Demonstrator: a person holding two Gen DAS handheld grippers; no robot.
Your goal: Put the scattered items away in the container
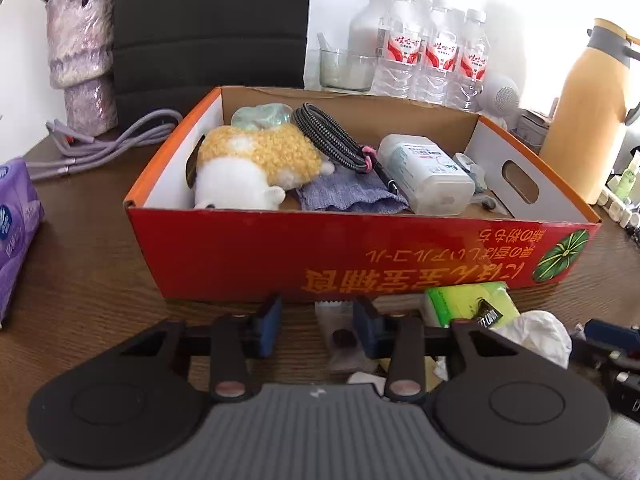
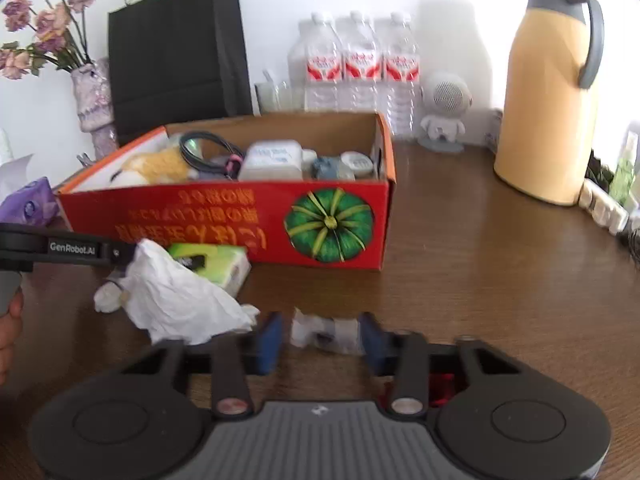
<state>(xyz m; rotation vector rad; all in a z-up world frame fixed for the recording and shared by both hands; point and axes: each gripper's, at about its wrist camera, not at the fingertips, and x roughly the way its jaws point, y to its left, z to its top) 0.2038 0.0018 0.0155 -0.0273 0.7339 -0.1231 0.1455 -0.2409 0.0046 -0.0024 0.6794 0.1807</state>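
The red cardboard box (image 1: 360, 256) (image 2: 224, 216) stands open on the brown table, holding a yellow-and-white plush toy (image 1: 256, 168), a coiled black cable (image 1: 332, 136), a blue-grey cloth (image 1: 348, 196) and a white bottle (image 1: 424, 172). In front of it my left gripper (image 1: 320, 326) is low over a small clear sachet (image 1: 340, 338); the sachet lies against the right pad, clear of the left one. My right gripper (image 2: 320, 340) straddles a small white-and-clear packet (image 2: 324, 330), with a slight gap at the left pad. A green tissue pack (image 1: 472, 306) (image 2: 216, 264) and crumpled white paper (image 1: 536, 332) (image 2: 180, 300) lie between the two grippers.
A purple tissue pack (image 1: 16, 232), purple cable (image 1: 108, 140) and flower vase (image 1: 80, 60) sit at the left. Behind the box are a black bag (image 2: 176, 52), water bottles (image 2: 360, 64), a white figure (image 2: 444, 108) and a yellow thermos (image 2: 552, 100). Bare tabletop (image 2: 500, 260) lies right of the box.
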